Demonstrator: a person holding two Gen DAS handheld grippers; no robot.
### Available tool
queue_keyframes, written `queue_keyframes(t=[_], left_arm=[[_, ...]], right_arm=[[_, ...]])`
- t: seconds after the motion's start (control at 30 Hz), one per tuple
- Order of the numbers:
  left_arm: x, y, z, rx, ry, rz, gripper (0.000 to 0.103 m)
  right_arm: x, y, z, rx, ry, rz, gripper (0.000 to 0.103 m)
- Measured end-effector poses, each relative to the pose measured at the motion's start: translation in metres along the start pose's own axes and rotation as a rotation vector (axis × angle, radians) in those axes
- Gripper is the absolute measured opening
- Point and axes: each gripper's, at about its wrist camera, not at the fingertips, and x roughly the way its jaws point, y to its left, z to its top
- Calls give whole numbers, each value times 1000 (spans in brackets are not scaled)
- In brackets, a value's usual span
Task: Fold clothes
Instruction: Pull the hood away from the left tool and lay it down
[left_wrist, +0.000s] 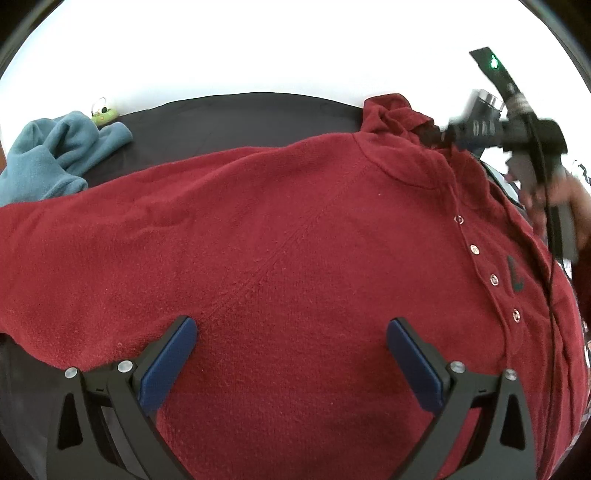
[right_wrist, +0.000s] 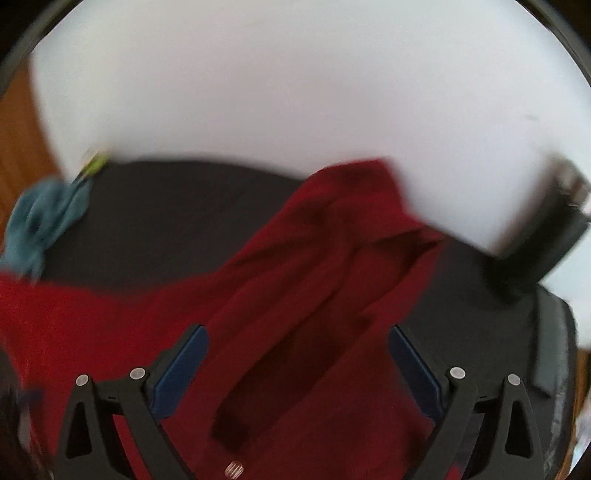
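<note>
A dark red polo shirt (left_wrist: 280, 236) lies spread on the black table (left_wrist: 236, 110), button placket (left_wrist: 484, 266) and collar toward the right. My left gripper (left_wrist: 291, 328) hovers open over the shirt's body, blue pads (left_wrist: 173, 362) wide apart and empty. My right gripper, seen from the left wrist view (left_wrist: 439, 134), sits blurred at the collar. In the blurred right wrist view, my right gripper (right_wrist: 297, 339) is open, with the red shirt (right_wrist: 317, 280) and its sleeve below and between the fingers.
A crumpled blue fleece garment (left_wrist: 55, 155) lies at the table's far left, also in the right wrist view (right_wrist: 40, 225). A small green object (left_wrist: 103, 114) sits behind it. A dark object (right_wrist: 535, 251) stands at the table's right. White wall behind.
</note>
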Motion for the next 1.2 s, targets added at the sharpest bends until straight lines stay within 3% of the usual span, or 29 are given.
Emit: queue_keyframes(t=[0.13, 0.37, 0.47, 0.6, 0.77, 0.9, 1.13, 1.2], left_arm=[[0, -1, 0, 0, 0, 2, 103], [-1, -2, 0, 4, 1, 2, 103], [-1, -2, -1, 2, 1, 1, 103], [-1, -1, -1, -1, -1, 0, 103], [1, -2, 0, -4, -1, 0, 103], [1, -2, 1, -6, -2, 0, 103], [2, -3, 1, -4, -1, 6, 103], [2, -4, 1, -4, -1, 8, 103]], right_arm=[[23, 16, 3, -65, 61, -163, 99], [64, -24, 36, 100, 35, -250, 102], [69, -34, 43, 144, 42, -230, 102], [61, -37, 41, 113, 42, -205, 102], [1, -58, 27, 160, -58, -194, 102], [-28, -83, -3, 180, -42, -259, 102], [-10, -100, -47, 194, 62, -241, 102], [10, -99, -48, 204, 78, -292, 102]])
